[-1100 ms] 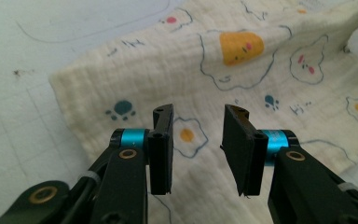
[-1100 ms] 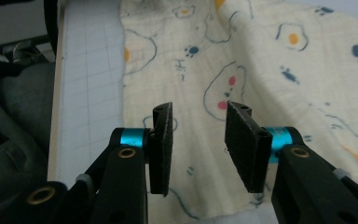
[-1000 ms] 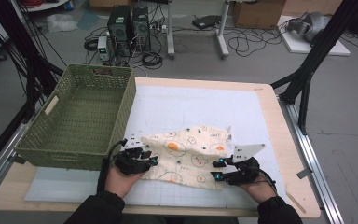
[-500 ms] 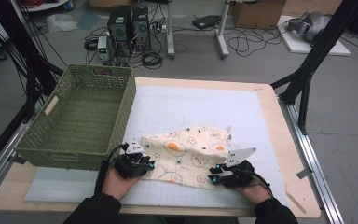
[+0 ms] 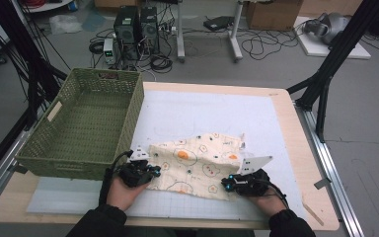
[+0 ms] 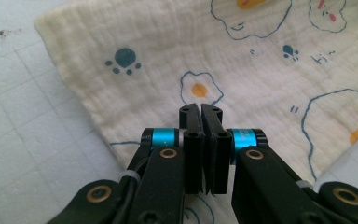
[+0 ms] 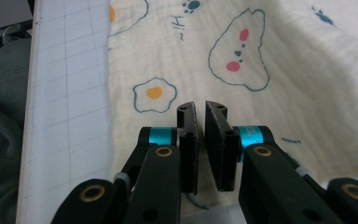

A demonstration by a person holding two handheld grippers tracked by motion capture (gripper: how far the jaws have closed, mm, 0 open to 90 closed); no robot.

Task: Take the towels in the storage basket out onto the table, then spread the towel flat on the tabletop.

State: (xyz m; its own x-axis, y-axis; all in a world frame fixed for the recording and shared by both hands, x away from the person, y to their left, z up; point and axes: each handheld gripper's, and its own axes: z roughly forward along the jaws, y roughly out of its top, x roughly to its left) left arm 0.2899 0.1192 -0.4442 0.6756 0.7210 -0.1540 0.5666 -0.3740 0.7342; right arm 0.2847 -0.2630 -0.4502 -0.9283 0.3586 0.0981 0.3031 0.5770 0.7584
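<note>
Pinching the near edge of a printed cloth (image 5: pixel 197 160), spread flat on the white mat (image 5: pixel 202 113) just right of the green basket (image 5: pixel 86 118). Left gripper (image 6: pixel 200 109) drawn nearly together, having just been closing, with the fabric's hem apparently caught between the pads; right gripper (image 7: pixel 199 108) likewise just closed in, a thin gap left, clamped on the opposite near corner. Grasp step judged in hand; next, probably lifting both corners evenly to fold away, keeping tension level.
</note>
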